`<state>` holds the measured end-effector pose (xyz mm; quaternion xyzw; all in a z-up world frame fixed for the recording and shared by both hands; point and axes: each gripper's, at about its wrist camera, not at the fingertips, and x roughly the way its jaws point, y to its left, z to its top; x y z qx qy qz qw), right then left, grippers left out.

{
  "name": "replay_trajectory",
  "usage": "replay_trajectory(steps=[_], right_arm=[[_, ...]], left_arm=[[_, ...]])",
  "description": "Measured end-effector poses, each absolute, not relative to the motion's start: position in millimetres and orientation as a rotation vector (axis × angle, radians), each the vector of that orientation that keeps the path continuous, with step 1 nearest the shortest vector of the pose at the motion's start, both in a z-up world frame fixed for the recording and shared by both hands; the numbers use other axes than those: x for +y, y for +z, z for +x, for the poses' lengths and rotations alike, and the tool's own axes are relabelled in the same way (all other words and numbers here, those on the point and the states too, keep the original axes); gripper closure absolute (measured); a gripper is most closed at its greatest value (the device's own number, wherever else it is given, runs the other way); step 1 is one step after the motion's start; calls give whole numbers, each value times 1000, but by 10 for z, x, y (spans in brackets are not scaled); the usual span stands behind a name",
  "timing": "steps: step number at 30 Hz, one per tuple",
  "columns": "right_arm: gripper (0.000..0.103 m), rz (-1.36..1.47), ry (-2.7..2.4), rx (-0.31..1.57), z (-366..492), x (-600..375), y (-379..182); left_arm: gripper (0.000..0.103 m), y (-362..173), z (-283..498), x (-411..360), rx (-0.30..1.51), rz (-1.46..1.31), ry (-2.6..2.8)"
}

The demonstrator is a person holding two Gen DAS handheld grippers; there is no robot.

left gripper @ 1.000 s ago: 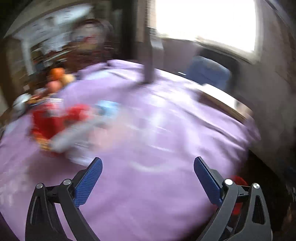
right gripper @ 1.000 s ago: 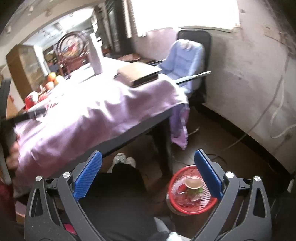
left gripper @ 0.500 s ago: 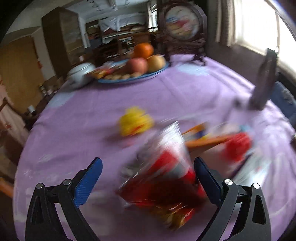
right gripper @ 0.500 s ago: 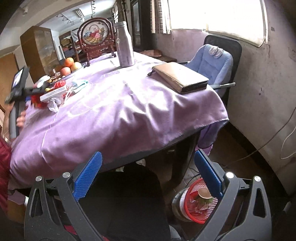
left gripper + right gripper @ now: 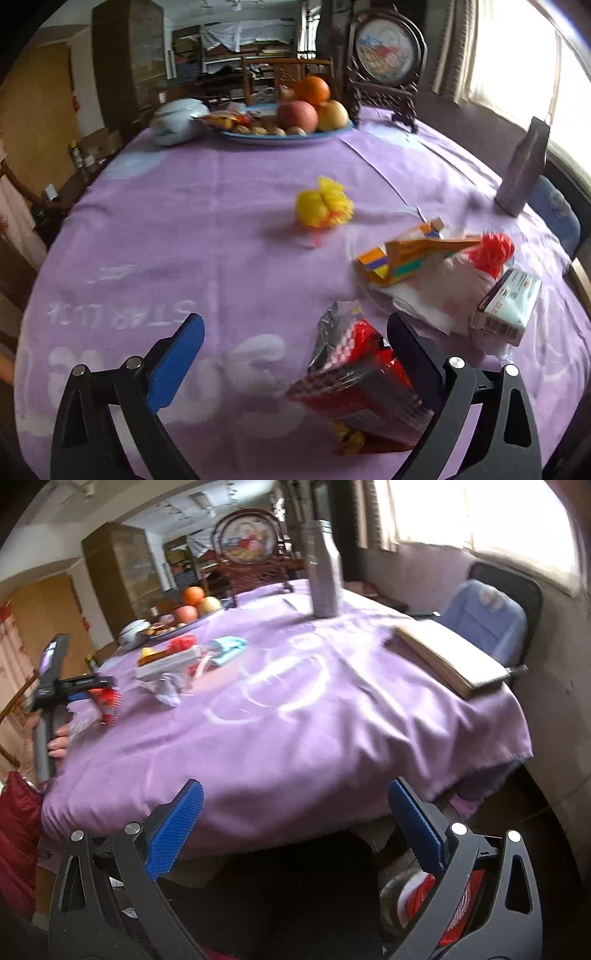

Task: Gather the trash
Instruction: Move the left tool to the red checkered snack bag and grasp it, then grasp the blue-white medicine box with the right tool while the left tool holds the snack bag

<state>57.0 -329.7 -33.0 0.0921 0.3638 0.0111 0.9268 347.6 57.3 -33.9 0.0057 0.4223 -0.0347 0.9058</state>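
Observation:
My left gripper (image 5: 291, 354) is open over the purple tablecloth (image 5: 207, 236). A red snack wrapper (image 5: 362, 384) lies just inside its right finger. Beyond it lie a yellow net ball (image 5: 323, 203), an orange carton (image 5: 406, 258), a red net ball (image 5: 495, 251), a white tissue (image 5: 432, 295) and a pale box (image 5: 508, 306). My right gripper (image 5: 293, 825) is open and empty, low at the table's near edge. A red trash basket (image 5: 461, 904) shows on the floor behind its right finger. The trash pile (image 5: 177, 661) and the left gripper (image 5: 74, 686) show in the right wrist view.
A fruit plate (image 5: 291, 129), a white lidded pot (image 5: 177, 120) and a framed round picture (image 5: 386, 62) stand at the table's far side. A grey bottle (image 5: 522, 173) stands at the right. A brown book (image 5: 447, 657) lies near a blue-covered chair (image 5: 487, 620).
My left gripper has swung from the table's right part to the trash pile, and the red wrapper now lies by its right finger. My right gripper has risen from the floor basket toward the table.

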Motion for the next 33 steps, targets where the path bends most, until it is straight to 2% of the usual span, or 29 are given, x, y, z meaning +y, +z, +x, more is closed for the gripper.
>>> replay_trajectory(steps=[10, 25, 29, 33], right_arm=[[7, 181, 210, 758, 1457, -2594, -220], [7, 279, 309, 866, 2667, -1754, -318], [7, 285, 226, 898, 2799, -1850, -424], [7, 342, 60, 888, 2677, -2455, -511]], left_arm=[[4, -649, 3525, 466, 1020, 43, -99], [4, -650, 3539, 443, 1025, 50, -83], [4, -650, 3539, 442, 1025, 50, -83], [4, -652, 3538, 443, 1025, 51, -82]])
